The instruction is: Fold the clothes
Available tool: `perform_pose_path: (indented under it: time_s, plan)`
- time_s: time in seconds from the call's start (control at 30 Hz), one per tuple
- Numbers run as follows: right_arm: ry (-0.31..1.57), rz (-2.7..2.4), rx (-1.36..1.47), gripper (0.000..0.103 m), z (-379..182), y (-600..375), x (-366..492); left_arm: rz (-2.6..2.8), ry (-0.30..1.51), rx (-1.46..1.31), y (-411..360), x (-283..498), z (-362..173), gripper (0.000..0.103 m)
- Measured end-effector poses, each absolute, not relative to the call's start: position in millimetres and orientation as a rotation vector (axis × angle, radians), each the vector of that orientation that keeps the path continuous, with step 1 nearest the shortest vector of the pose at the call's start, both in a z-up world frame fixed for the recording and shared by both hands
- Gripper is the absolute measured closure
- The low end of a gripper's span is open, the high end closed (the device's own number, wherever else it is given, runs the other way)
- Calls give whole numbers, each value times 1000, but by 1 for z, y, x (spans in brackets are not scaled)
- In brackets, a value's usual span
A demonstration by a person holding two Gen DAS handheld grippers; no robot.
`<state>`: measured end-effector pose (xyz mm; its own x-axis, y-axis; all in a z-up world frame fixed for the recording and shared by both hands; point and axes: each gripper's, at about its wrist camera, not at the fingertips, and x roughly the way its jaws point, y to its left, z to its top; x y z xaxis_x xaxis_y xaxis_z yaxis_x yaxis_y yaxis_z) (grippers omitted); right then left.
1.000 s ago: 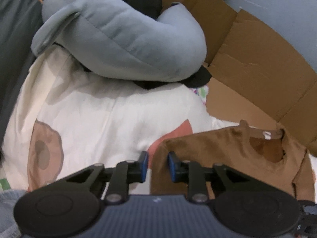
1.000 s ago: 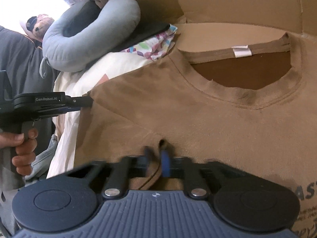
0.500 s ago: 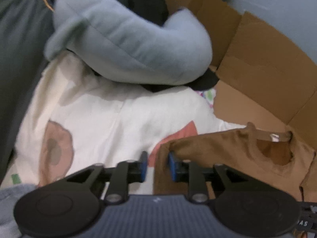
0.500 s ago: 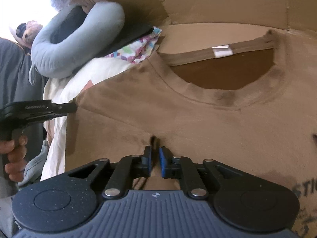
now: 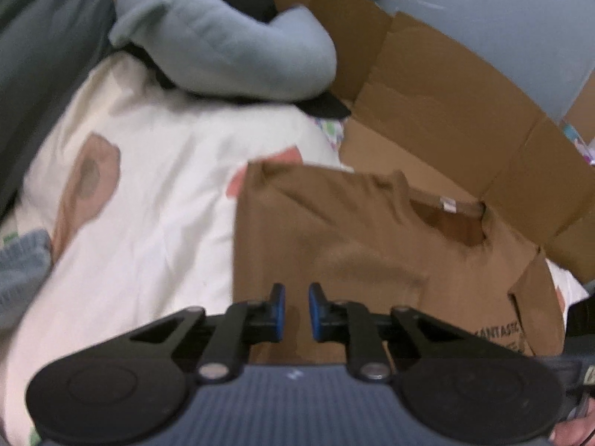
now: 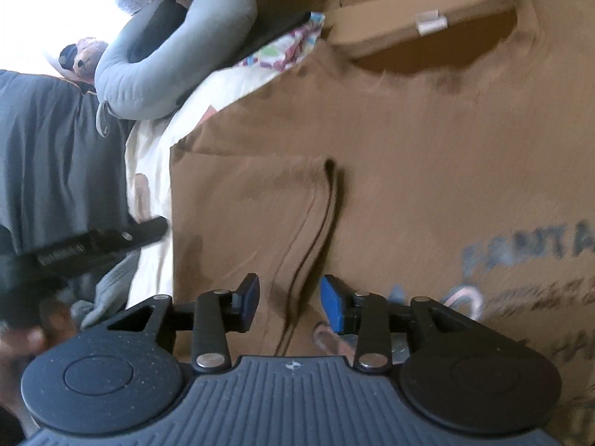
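Two grippers over one brown t-shirt [image 5: 372, 245], both mine. The shirt lies spread on a white bedsheet [image 5: 148, 193] with pinkish-brown blotches; its collar end, with a small white label [image 6: 430, 22] inside the neck, rests against a flattened cardboard box [image 5: 446, 111]. My left gripper [image 5: 296, 310] hangs just over the shirt's near left part, jaws a narrow gap apart with nothing between them, brown cloth showing through the gap. From the right wrist view the same gripper [image 6: 111, 239] appears side-on at the shirt's left edge, tip close to the cloth; cannot tell whether it touches. My right gripper [image 6: 290, 301] sits above the shirt's middle, jaws spread wide, nothing pinched. A raised fold [image 6: 316, 223] of cloth runs from between those jaws away toward the collar, ending in a dark pucker. Blue printed lettering [image 6: 539, 252] is visible on the shirt front to the right, blurred, only partly readable. A grey-blue curved pillow [image 5: 223, 41] lies at the far end of the sheet, beside the cardboard, with a patterned multicolour cloth [image 6: 286, 48] tucked under its end. Dark grey fabric [image 6: 55, 156] fills the far left. A blue knitted piece [image 5: 22, 271] lies at the sheet's left edge. Both views are motion-blurred.
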<state>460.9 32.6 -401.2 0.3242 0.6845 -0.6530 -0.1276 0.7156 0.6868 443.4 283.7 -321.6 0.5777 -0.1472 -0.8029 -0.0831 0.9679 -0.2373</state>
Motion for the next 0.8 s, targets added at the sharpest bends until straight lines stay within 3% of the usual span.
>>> perform_pose_path:
  time_s: [0.23, 0.47, 0.5, 0.63, 0.8]
  plan:
    - [1158, 630, 650, 61, -416, 42, 469, 22, 995, -276, 295, 449, -351, 96]
    - [1221, 688, 724, 66, -426, 44, 448, 26, 989, -275, 294, 451, -353, 97]
    - [1224, 695, 725, 69, -427, 45, 445, 26, 988, -273, 294, 451, -354, 97]
    - [1245, 673, 739, 103, -432, 44, 442, 20, 988, -257, 293, 450, -354, 97]
    - [1227, 658, 693, 103, -423, 40, 438, 6, 1009, -174, 289, 452, -352, 101]
